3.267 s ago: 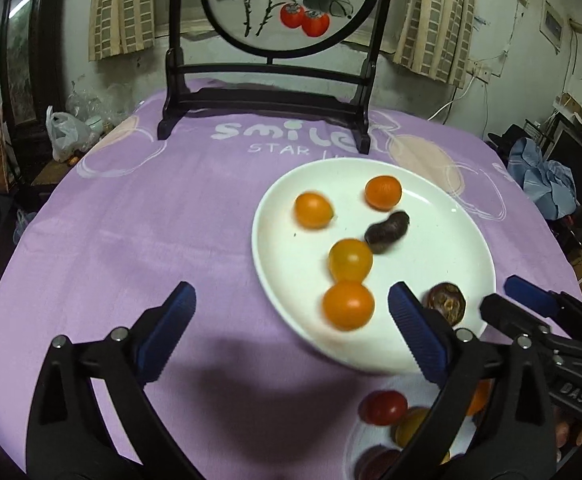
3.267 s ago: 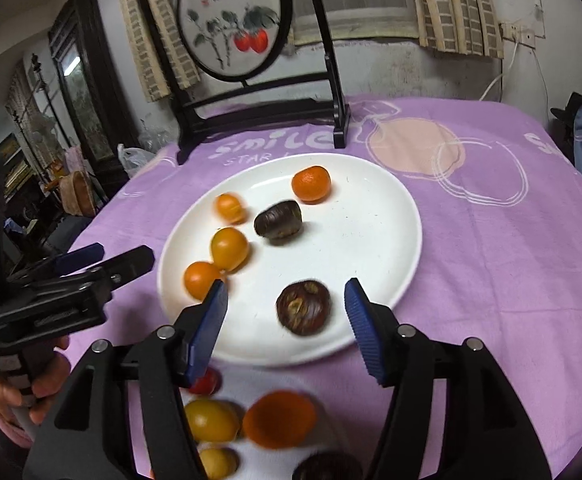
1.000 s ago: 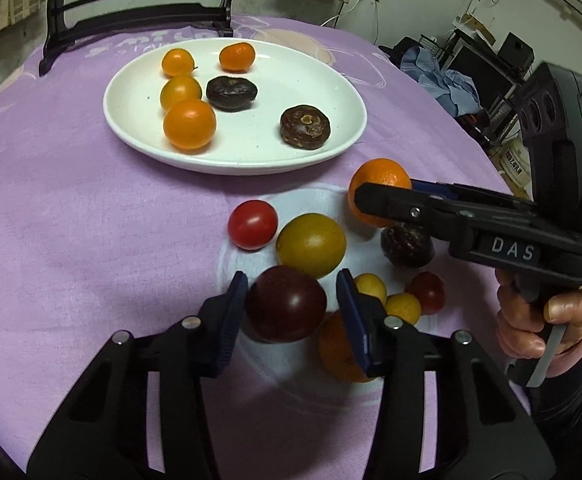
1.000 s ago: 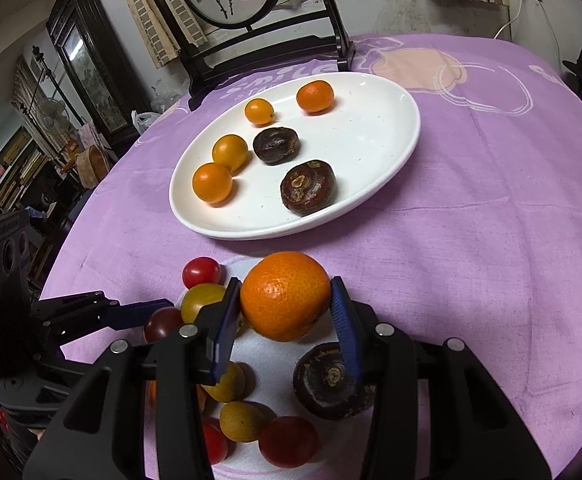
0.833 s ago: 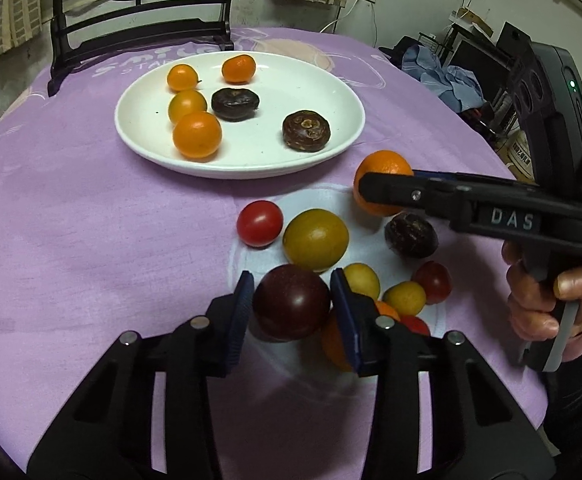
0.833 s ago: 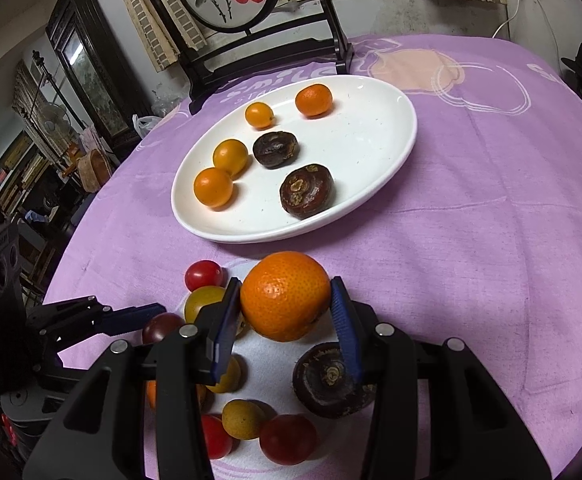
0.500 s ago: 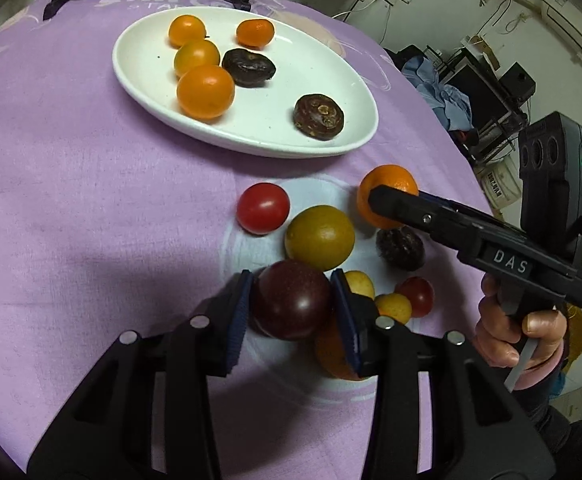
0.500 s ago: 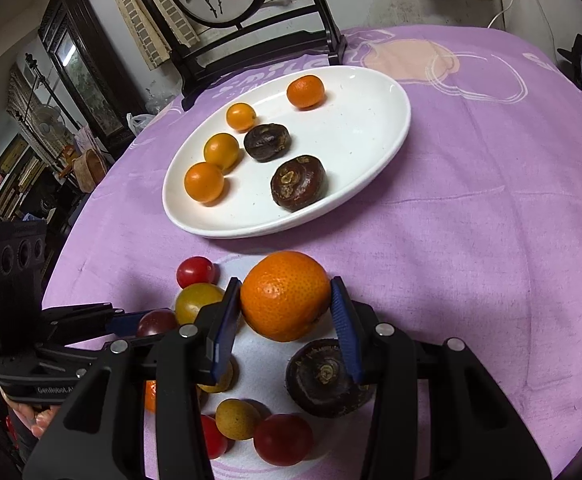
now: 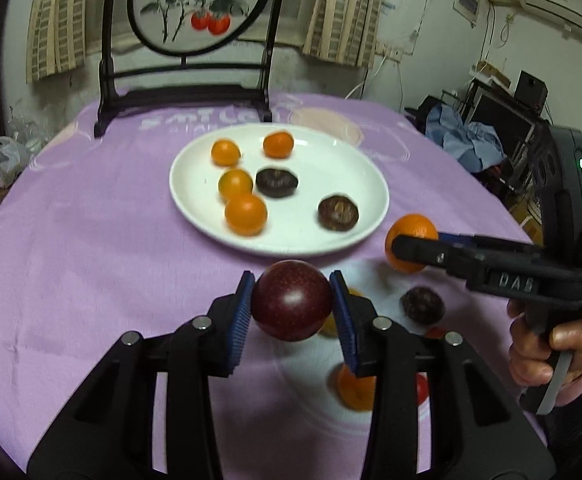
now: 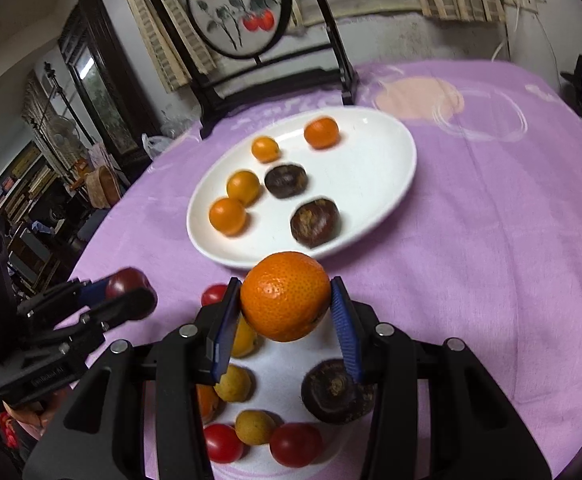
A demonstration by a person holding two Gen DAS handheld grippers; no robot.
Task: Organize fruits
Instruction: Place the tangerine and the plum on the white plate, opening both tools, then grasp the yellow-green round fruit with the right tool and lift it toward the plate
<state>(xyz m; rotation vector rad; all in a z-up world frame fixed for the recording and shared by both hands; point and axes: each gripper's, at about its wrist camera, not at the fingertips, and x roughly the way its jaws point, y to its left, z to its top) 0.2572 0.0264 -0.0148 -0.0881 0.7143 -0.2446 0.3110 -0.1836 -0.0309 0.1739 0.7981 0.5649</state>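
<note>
The left gripper (image 9: 291,312), its jaws just closing, is clamping a round dark purple fruit (image 9: 291,306) above the purple tablecloth (image 9: 91,248). The right gripper (image 10: 285,318) is pinching a dimpled orange (image 10: 285,296) before the white oval plate (image 10: 375,168).

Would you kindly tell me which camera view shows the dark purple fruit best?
The left wrist view: the dark purple fruit sits central and whole, clamped in the left gripper. The right wrist view shows only part of it at the left edge, half hidden behind that gripper.
</note>
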